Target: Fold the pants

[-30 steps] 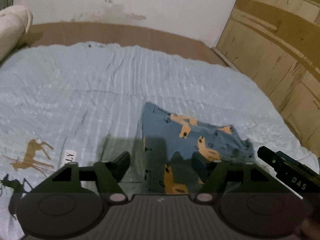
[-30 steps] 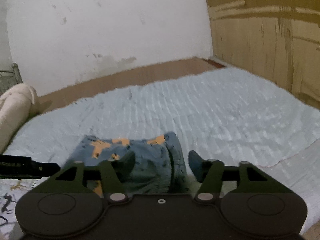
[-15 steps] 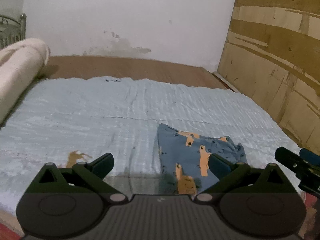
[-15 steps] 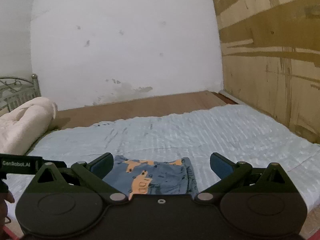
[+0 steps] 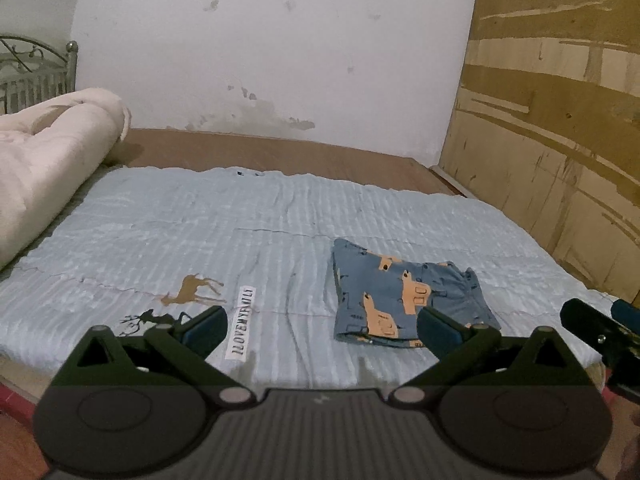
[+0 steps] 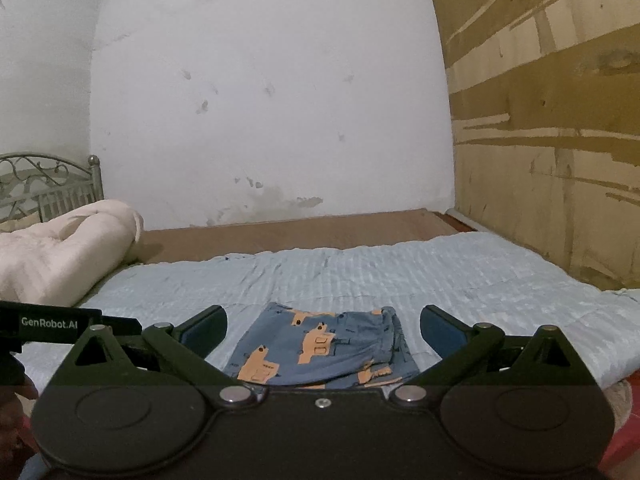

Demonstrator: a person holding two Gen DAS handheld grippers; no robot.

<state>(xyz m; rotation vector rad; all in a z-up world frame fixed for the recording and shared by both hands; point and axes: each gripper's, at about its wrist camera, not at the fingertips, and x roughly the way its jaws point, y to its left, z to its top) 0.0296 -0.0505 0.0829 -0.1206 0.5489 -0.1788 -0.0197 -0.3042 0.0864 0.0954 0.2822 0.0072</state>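
The blue pants with orange truck prints (image 5: 396, 296) lie folded into a small rectangle on the light blue bed cover (image 5: 200, 232). My left gripper (image 5: 320, 326) is open and empty, held back above the bed's near edge, with the pants ahead to its right. My right gripper (image 6: 322, 326) is open and empty too, drawn back, with the folded pants (image 6: 324, 344) lying between and beyond its fingers. Neither gripper touches the cloth. The right gripper shows at the right edge of the left wrist view (image 5: 592, 332).
A rolled cream blanket (image 5: 48, 148) lies at the left side of the bed. A white wall stands behind and a wooden panel (image 5: 560, 120) to the right. A metal headboard (image 6: 40, 184) is at far left. Deer prints and a text label (image 5: 242, 326) mark the cover.
Both grippers have opened wide and pulled back and up from the pants. The folded pants stay on the bed, now farther from both grippers.
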